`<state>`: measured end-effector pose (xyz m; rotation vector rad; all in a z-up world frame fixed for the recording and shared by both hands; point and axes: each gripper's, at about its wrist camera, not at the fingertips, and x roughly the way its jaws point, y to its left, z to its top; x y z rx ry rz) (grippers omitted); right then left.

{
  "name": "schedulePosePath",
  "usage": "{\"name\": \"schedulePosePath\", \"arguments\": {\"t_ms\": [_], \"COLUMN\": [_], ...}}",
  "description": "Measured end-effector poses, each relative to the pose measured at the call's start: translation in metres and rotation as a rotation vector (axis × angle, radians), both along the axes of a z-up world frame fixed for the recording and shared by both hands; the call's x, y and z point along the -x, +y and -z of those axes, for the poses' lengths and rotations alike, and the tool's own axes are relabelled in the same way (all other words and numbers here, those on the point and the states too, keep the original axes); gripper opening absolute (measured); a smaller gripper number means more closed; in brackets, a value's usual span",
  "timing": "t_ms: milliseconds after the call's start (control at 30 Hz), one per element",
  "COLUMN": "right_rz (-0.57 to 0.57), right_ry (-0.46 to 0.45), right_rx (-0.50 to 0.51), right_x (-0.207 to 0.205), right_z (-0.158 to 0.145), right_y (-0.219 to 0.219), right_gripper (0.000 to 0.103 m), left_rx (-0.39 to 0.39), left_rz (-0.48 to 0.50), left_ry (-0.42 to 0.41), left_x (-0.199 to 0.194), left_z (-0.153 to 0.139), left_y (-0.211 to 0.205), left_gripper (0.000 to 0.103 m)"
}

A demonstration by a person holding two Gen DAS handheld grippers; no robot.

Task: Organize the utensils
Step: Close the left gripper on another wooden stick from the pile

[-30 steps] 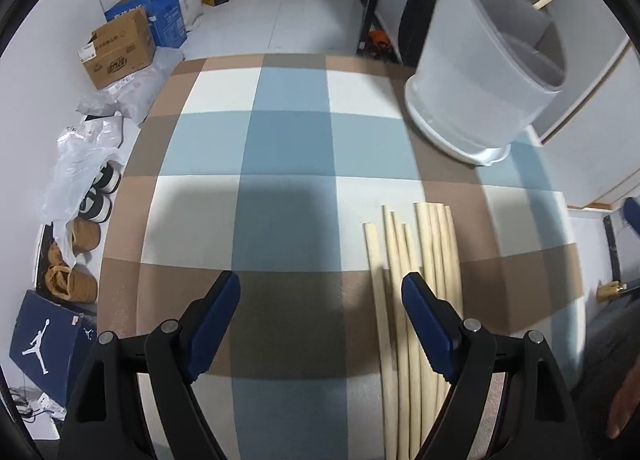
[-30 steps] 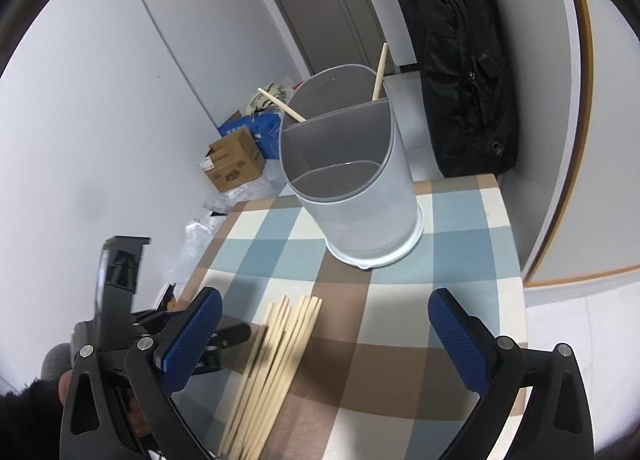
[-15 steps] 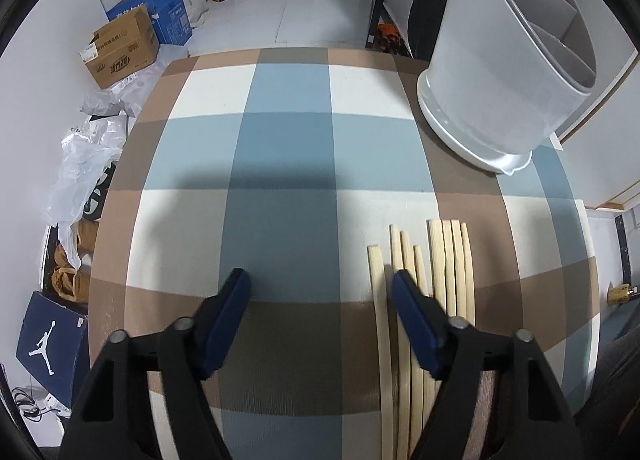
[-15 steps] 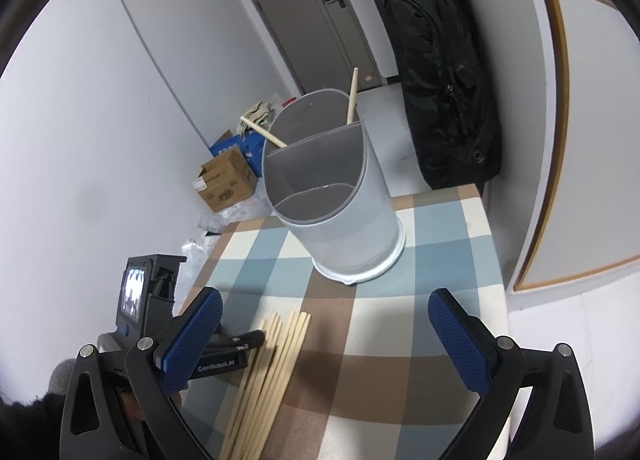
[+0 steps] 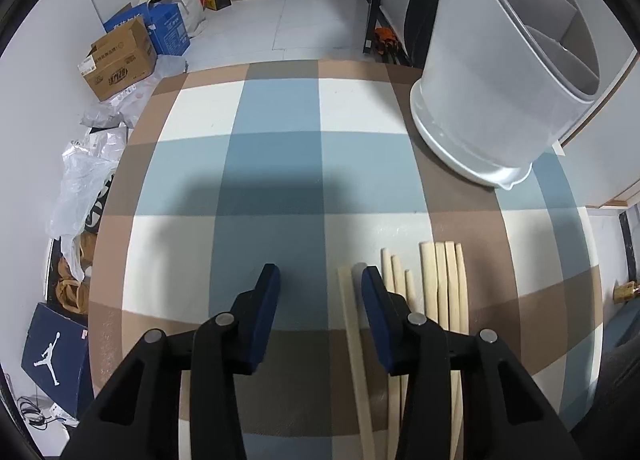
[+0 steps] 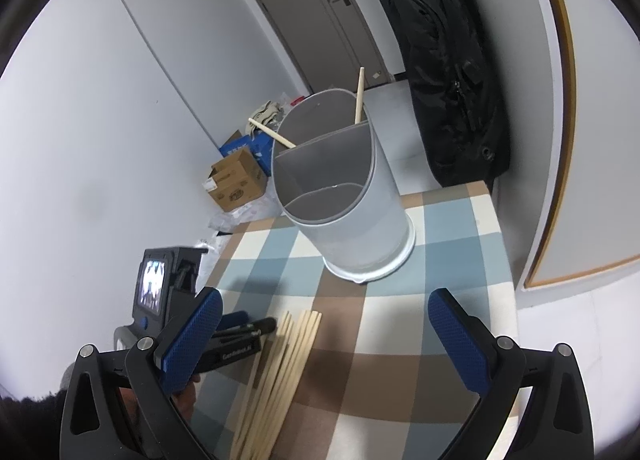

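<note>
Several pale wooden chopsticks [image 5: 440, 292] lie side by side on the checked tablecloth [image 5: 280, 164], near its front right. My left gripper [image 5: 320, 280] points down at their near ends. Its jaws are closing, and the leftmost chopstick [image 5: 347, 300] lies between them, close to the right pad [image 5: 374, 300] with the left pad still apart. A grey divided utensil holder [image 5: 480, 80] stands at the back right with two chopsticks [image 6: 360, 94] in its far compartment. In the right wrist view my right gripper [image 6: 326, 304] hangs wide open and holds nothing, above the cloth between the chopsticks [image 6: 288, 360] and the holder [image 6: 348, 212]. My left gripper [image 6: 256, 326] shows at the bundle's left.
A black backpack [image 6: 452, 72] hangs past the table's far edge. On the floor to the left lie a cardboard box [image 5: 120, 56], plastic bags [image 5: 84, 180] and a shoe box [image 5: 52, 352]. A wall panel [image 6: 580, 180] stands close on the right.
The left gripper's jaws have narrowed markedly and now straddle the leftmost chopstick. The right gripper stays wide open in nearly the same place.
</note>
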<state>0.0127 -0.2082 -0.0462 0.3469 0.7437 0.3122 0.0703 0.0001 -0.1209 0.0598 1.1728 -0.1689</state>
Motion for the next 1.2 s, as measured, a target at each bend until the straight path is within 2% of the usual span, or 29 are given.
{"name": "schedulePosePath", "arguments": {"t_ms": [100,133,400,567,733,800,933,1100,1200], "right_rz": [0.000,-0.002,-0.063,-0.126,-0.196,-0.229,-0.294,-0.381,-0.375], "right_ry": [0.008,0.013,0.086,0.157,0.205,0.219,0.232,0.272,0.320], "right_rx": [0.007,0.008,0.083,0.111,0.148,0.160,0.201,0.226,0.211], "right_x": [0.000,-0.001,-0.006,-0.013,-0.022,-0.029,-0.047,-0.070,-0.081], "right_z": [0.001,0.003,0.021,0.036,0.045,0.049,0.056,0.070,0.080], "right_y": [0.000,0.000,0.014,0.032,0.061,0.077,0.107,0.138,0.142], "right_gripper": [0.103,0.103,0.102,0.090,0.072,0.071,0.057,0.053,0.047], "left_rx": [0.014,0.025,0.161,0.252,0.384,0.435,0.496,0.549,0.571], "left_rz": [0.018,0.017,-0.054,-0.110,-0.151,-0.163,-0.188,-0.219,-0.227], "left_ry": [-0.018,-0.015,0.023,-0.008,-0.078,-0.096,-0.135,-0.159,-0.156], "left_x": [0.001,0.001,0.000,0.003,0.009,0.011,0.007,0.005,0.004], "left_z": [0.000,-0.001,-0.004,-0.019,-0.039,-0.046,-0.054,-0.056,-0.055], "left_y": [-0.002,-0.001,0.021,0.043,0.063,0.071,0.085,0.107,0.118], "left_gripper": [0.006,0.003,0.002,0.002,0.002,0.002,0.002,0.002,0.002]}}
